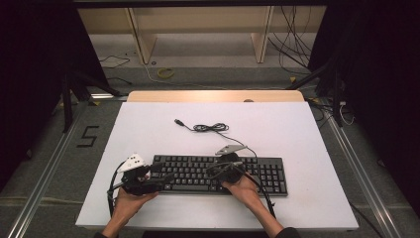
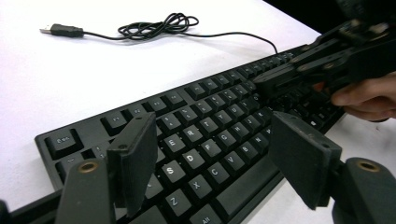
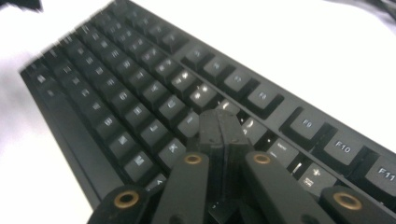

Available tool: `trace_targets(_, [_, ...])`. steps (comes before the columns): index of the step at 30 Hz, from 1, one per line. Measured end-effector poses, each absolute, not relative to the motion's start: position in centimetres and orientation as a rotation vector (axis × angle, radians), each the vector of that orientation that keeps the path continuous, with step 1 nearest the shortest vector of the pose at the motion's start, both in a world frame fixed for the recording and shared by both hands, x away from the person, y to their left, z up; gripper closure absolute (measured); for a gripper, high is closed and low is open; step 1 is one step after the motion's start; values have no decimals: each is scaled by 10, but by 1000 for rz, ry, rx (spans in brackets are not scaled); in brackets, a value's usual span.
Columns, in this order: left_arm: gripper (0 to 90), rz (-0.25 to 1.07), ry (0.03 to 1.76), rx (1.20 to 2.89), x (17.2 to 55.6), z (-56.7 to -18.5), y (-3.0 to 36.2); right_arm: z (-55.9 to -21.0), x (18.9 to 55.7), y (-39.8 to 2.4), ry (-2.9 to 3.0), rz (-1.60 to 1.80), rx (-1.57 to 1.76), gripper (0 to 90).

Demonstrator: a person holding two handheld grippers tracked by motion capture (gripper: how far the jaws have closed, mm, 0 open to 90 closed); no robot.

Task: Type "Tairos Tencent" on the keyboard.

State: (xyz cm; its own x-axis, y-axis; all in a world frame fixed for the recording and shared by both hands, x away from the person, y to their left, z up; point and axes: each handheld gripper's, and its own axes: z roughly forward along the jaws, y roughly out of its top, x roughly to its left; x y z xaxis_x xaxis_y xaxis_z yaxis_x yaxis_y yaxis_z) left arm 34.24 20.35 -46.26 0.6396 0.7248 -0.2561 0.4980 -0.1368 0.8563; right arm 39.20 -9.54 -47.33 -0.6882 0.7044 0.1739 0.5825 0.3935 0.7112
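A black keyboard (image 1: 257, 173) lies near the front of the white table (image 1: 297, 129). Its cable (image 1: 210, 128) is coiled behind it and ends in a loose USB plug (image 1: 179, 121). My left gripper (image 1: 161, 177) is at the keyboard's left end. In the left gripper view its jaws stand wide apart over the letter keys (image 2: 205, 140), and the left gripper (image 2: 212, 126) grips nothing. My right gripper (image 1: 215, 171) hovers over the middle of the keyboard. Its jaws are pressed together, with the right gripper's (image 3: 223, 123) tips just above the upper key rows (image 3: 261, 98). The right gripper (image 2: 268, 84) also shows in the left gripper view.
A wooden board (image 1: 213, 95) borders the table's far edge. Beyond it stands a wooden frame (image 1: 143, 39), with loose cables and a yellow coil (image 1: 166, 73) on the floor. A black "5" (image 1: 88, 136) marks the floor on the left. Metal rails (image 1: 49, 168) run along both sides.
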Motion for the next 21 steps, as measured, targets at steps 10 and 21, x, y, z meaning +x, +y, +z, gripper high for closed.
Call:
trace_targets(10, [378,277,1037,1790,347,-466,206,-460,385,-104,2437,1301,1146,781])
trace_targets(21, [543,270,1051,1849,352,-471,202,-450,374,-108,2437,1381,1114,553])
